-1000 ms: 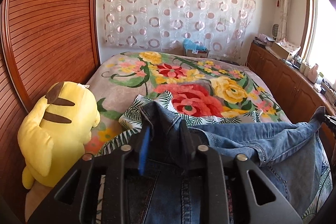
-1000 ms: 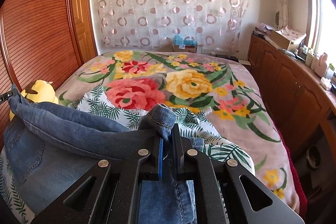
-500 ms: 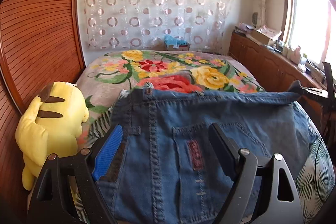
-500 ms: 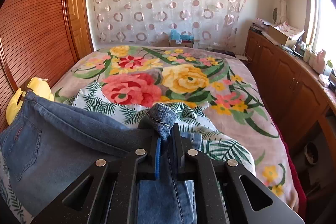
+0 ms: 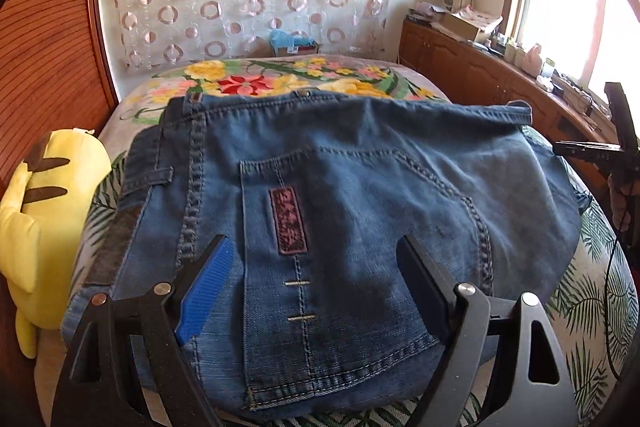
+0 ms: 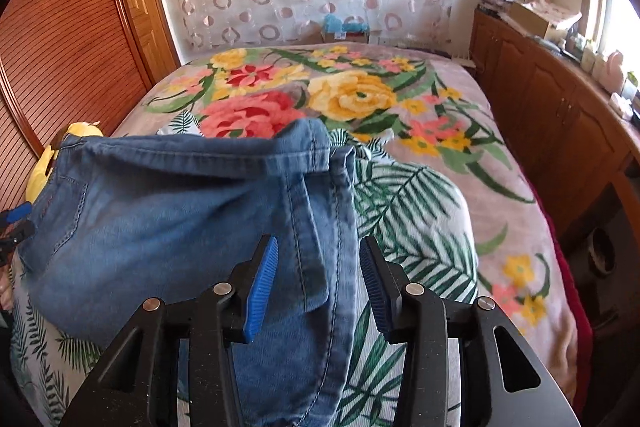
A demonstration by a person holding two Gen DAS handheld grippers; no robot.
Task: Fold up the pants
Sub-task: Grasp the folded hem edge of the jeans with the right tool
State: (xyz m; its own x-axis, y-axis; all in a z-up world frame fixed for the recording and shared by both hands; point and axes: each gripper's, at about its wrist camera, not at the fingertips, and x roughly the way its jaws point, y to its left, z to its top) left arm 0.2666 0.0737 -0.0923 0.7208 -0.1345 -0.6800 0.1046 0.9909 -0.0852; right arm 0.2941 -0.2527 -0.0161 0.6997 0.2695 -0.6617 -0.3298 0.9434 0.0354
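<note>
Left tool (image 5: 312, 287) gapes wide, holding nothing; right tool (image 6: 318, 281) is opening, releasing blue denim pants (image 6: 168, 211), whose fold may slump.

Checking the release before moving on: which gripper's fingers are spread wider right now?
The left gripper: its fingers stand far apart over the jeans. The right gripper is narrower, opening, denim between them.

Both tools' jaws no longer clamped: jeans (image 5: 360, 195) released, left tool (image 5: 316, 271) wide, right tool (image 6: 316, 267) opening.
</note>
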